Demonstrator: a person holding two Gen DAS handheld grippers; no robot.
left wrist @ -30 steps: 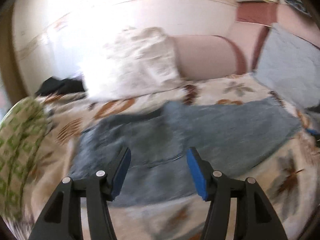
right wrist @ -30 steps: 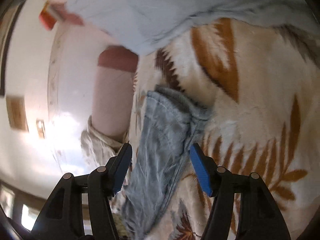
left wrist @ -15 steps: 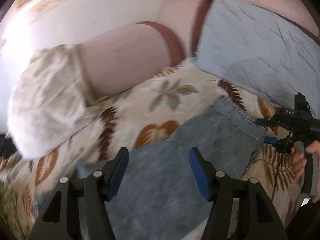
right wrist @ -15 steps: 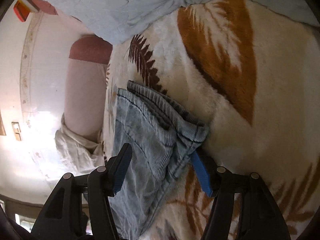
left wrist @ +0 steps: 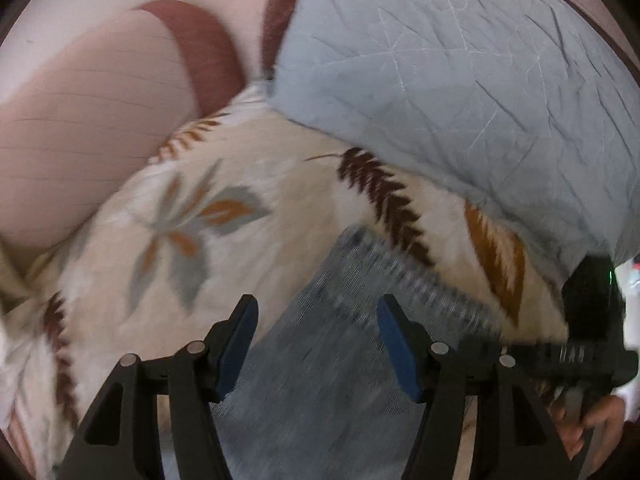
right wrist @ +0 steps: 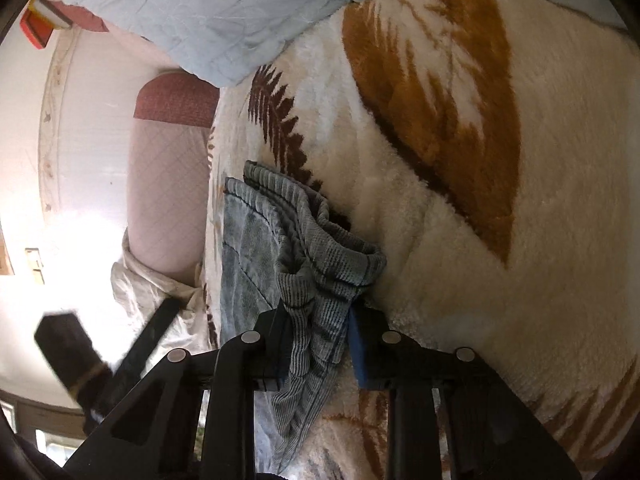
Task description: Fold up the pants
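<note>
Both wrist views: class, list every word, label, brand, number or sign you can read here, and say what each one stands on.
No readable text in either view.
Pants: no label or brand tag shows.
Leaf-print blanket: pattern only, no writing.
Blue quilt: stitching only.
Red and yellow stack at the top of the right wrist view: too small and blurred to read.
Right gripper and left gripper: no markings visible.

Text: nothing readable is showing (both views)
Labels: none is appearing on the pants (right wrist: 256,248) or blanket (right wrist: 500,272)
</note>
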